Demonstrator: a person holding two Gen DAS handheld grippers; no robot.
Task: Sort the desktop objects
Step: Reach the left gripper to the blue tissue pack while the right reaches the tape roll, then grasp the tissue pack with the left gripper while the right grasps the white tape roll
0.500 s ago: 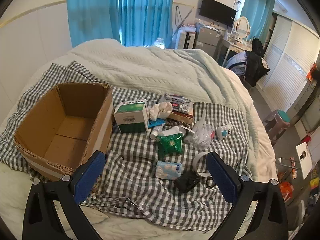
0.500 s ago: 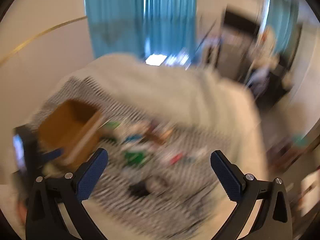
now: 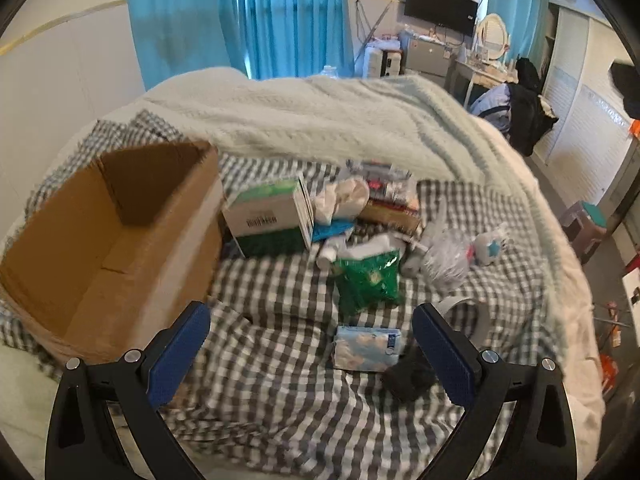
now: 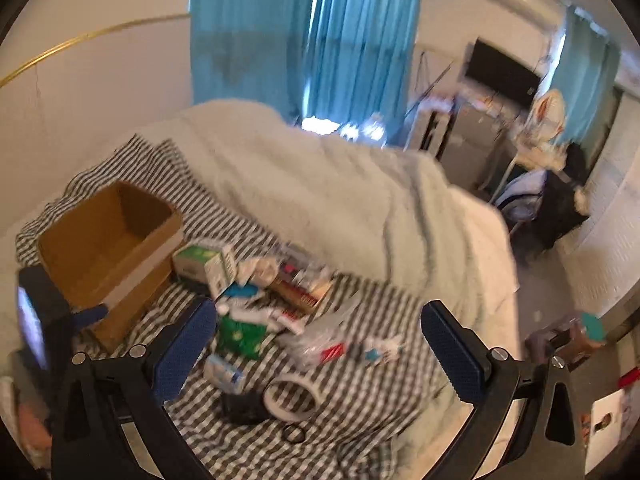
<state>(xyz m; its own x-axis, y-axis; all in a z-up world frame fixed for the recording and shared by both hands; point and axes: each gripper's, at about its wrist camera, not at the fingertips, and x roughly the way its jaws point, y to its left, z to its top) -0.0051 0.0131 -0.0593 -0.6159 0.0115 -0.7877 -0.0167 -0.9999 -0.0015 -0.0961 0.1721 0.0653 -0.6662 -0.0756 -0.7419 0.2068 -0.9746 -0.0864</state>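
1. Two hand-held grippers are hovering over the bed, and you are holding both with the jaws spread wide and nothing between the blue pads: the left hand-held gripper [image 3: 310,354] and the right hand-held gripper [image 4: 320,354].
2. You are looking, through the left wrist camera, at an open cardboard box [image 3: 116,240] sitting at about 9 o'clock on the checked cloth [image 3: 280,360], its inside showing bare cardboard.
3. Just beside the box, toward 12 o'clock of the pile, a green-and-white carton [image 3: 272,216] is lying on its side with a barcode facing you.
4. A green packet [image 3: 370,280] is lying near the middle of the clutter, with a crumpled clear plastic bag [image 3: 446,258] at its 3 o'clock and a small white bottle with a blue star [image 3: 490,246] further out the same way.
5. A light-blue tissue pack [image 3: 366,346] is lying between your left pads, nearer the 3 o'clock one, and a black object [image 3: 408,372] is touching its 4 o'clock corner; what that object is cannot be told.
6. A roll of white tape [image 4: 290,398] is lying between your right pads at about 6 o'clock of the pile, with a small black ring [image 4: 293,434] just below it.
7. A pale knitted blanket [image 3: 340,120] is covering the far half of the bed at 12 o'clock, and blue curtains [image 3: 240,16] are hanging behind it.
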